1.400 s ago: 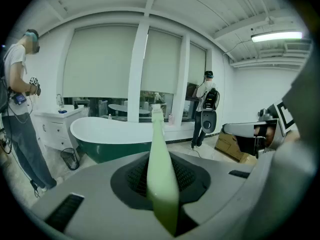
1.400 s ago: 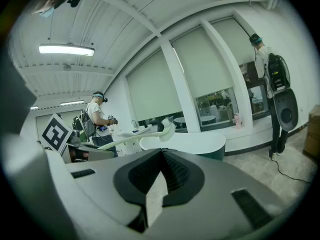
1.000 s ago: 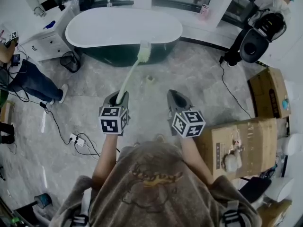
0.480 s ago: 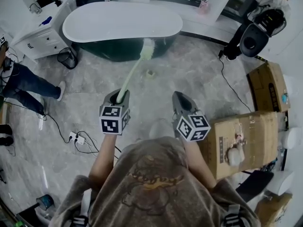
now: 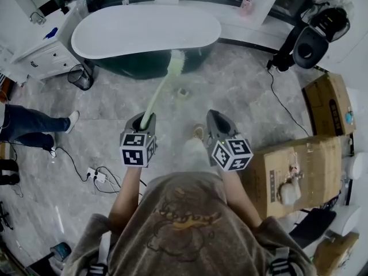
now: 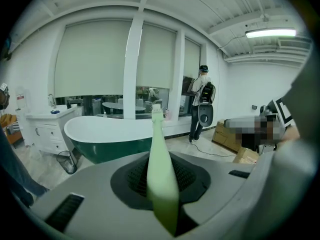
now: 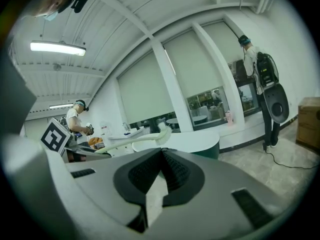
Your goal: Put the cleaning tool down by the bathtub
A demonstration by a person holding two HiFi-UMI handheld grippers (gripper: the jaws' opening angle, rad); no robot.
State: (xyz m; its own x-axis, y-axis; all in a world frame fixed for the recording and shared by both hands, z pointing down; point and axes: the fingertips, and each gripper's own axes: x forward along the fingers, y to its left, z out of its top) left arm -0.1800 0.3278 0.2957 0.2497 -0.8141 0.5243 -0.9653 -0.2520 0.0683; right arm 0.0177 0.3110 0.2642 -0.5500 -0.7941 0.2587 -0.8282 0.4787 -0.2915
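A long pale green brush [image 5: 161, 88] is the cleaning tool. My left gripper [image 5: 142, 118] is shut on the handle's near end. Its white bristle head [image 5: 175, 61] reaches out to the dark green side of the white-rimmed bathtub [image 5: 144, 30], above the floor. In the left gripper view the handle [image 6: 159, 154] runs straight out between the pads [image 6: 186, 176] toward the bathtub [image 6: 100, 134]. My right gripper [image 5: 213, 117] hangs level with the left one, shut and empty; its pads [image 7: 172, 169] meet at the tips, and the brush [image 7: 135, 139] crosses at its left.
Cardboard boxes [image 5: 287, 171] stand close on the right. A white cabinet [image 5: 49, 48] and a wire bin [image 5: 79, 76] flank the tub's left end. A person's legs [image 5: 29, 125] and cables [image 5: 95, 174] lie left. Another person with a backpack [image 5: 310, 39] stands far right.
The tub has come slightly nearer and the brush head stays by its side. The person at the left has stepped further left. Both grippers keep their grip state.
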